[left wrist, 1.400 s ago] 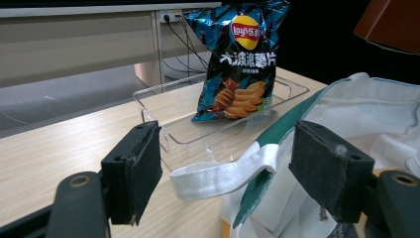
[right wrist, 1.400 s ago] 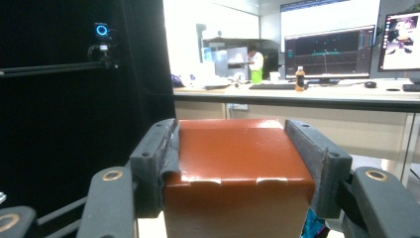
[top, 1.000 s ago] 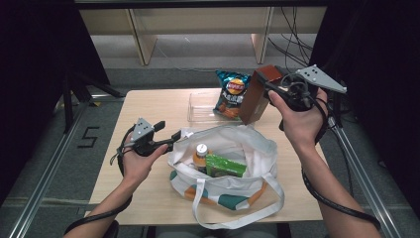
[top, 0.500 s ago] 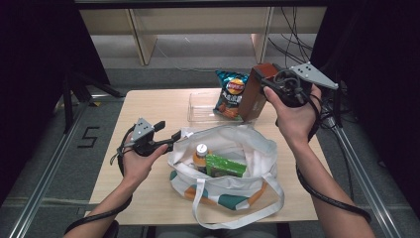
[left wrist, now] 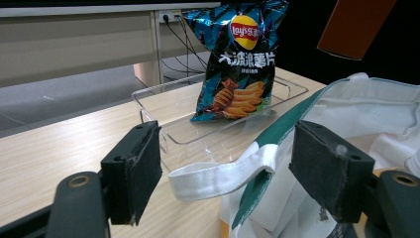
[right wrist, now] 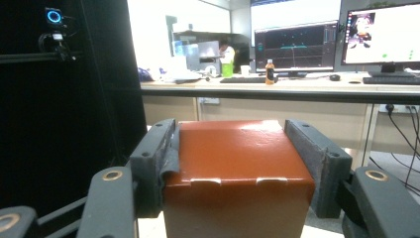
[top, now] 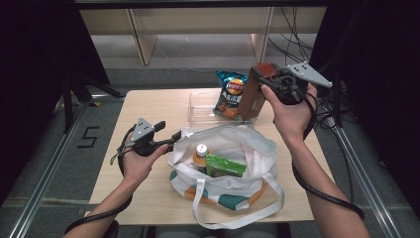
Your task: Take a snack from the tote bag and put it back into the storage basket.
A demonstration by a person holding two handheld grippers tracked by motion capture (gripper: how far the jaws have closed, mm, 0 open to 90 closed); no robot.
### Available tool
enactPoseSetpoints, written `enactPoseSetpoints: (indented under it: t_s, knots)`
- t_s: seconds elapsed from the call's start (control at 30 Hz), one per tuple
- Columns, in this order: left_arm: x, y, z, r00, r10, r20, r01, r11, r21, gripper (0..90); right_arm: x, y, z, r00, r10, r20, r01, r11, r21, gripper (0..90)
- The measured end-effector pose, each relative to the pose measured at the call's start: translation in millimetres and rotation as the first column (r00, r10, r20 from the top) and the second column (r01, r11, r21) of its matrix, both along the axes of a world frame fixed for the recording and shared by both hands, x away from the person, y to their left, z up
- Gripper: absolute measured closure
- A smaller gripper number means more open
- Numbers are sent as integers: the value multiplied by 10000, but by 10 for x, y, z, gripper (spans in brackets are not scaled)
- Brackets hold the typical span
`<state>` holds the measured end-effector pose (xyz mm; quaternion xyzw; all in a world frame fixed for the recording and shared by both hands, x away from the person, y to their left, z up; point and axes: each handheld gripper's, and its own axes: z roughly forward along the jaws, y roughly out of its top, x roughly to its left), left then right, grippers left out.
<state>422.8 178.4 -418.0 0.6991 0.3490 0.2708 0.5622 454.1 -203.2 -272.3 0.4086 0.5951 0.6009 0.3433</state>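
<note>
Pinches the brown carton [top: 250, 99] by two opposite sides in the right gripper [top: 266, 80], up in the air just beyond the tote bag's [top: 252, 148] far rim. Leaves the left gripper [left wrist: 228, 163] spread at the near-left rim of the tote bag, with the white strap [left wrist: 218, 176] lying loose between the pads and not pressed. Could go wrong in several ways from here, judging by the layout. Might let the glossy carton slide or swing in so narrow a hold and drop short of the tote bag, onto the Lay's chip bag [top: 230, 94] standing in the clear tray [top: 198, 106] just past that rim. Might meet a sagging mouth, since nothing is clamping the soft cloth open. Might also land hard on the capped bottle [top: 201, 151] or the green packet [top: 225, 166] already inside the tote bag and tip the bottle over. Calls for a steady carry and a clear gap beside those two.
</note>
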Motion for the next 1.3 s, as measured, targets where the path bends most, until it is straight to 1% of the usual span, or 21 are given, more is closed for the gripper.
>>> enactPoseSetpoints:
  t_s: [0.13,0.17,0.37,0.4,0.47,0.5,0.57,0.6,0.67,0.7,0.8,0.83,0.87,0.93,1.07,1.1,1.2,1.27,1.3]
  knots:
    - [0,-1,2,10000,1,7,-1,10000,-16,268,57,13,-19,10000,-51,-40,51,10000,67,397]
    - [0,2,3,10000,21,4,-21,10000,-23,268,72,16,-21,10000,-71,-45,71,10000,-13,397]
    - [-3,1,8,10000,18,1,-18,10000,-46,268,135,37,-40,9998,-204,-53,204,9998,-49,397]
    - [-3,1,8,10000,18,1,-18,10000,-46,268,152,40,-48,9997,-208,-84,207,9997,-123,398]
    - [-4,1,10,10000,14,10,-14,10000,-47,268,157,43,-53,9996,-231,-151,229,9997,-110,398]
    - [-4,1,10,10000,17,7,-17,10000,-59,268,190,51,-74,9996,-262,-140,261,9996,-72,397]
    - [-5,0,9,10000,28,-5,-28,10000,-62,268,200,58,-87,9993,-285,-221,283,9996,-99,398]
    - [0,-3,5,10000,7,2,-7,10000,-62,269,232,74,-120,9991,-376,-200,369,9988,-309,398]
    - [-1,-11,-2,10000,5,-44,-5,10000,-75,269,267,85,-160,9987,-453,-212,444,9982,-394,398]
    - [-3,-12,-2,10000,1,-50,-1,10000,-60,269,275,86,-174,9987,-421,-289,409,9984,-400,398]
    - [-3,-11,-1,10000,5,-35,-5,10000,-52,269,295,89,-198,9984,-450,-330,439,9985,-334,398]
    - [0,-8,2,10000,2,-3,-2,10000,-41,269,324,88,-218,9980,-547,-333,532,9977,-431,397]
    - [0,-8,2,10000,2,-3,-2,10000,-41,269,324,88,-218,9980,-547,-333,532,9977,-431,397]
    - [0,-9,2,10000,-1,0,1,10000,-33,269,364,83,-246,9966,-716,-397,700,9968,-392,398]
    - [-2,-11,0,10000,-3,-17,3,10000,-39,269,397,85,-274,9959,-766,-476,748,9964,-400,398]
    - [-3,-13,-1,10000,-6,-24,6,10000,-56,269,419,97,-292,9946,-865,-570,843,9956,-404,398]
    - [-5,-15,-1,10000,-13,-33,13,10000,-60,269,445,100,-310,9940,-943,-546,915,9945,-507,398]
    - [-3,-16,-4,10000,-5,-53,5,10000,-57,269,477,125,-344,9929,-944,-730,917,9950,-400,397]
    - [-3,-16,-5,10000,-2,-57,2,10000,-51,269,485,127,-352,9926,-965,-734,935,9947,-439,398]
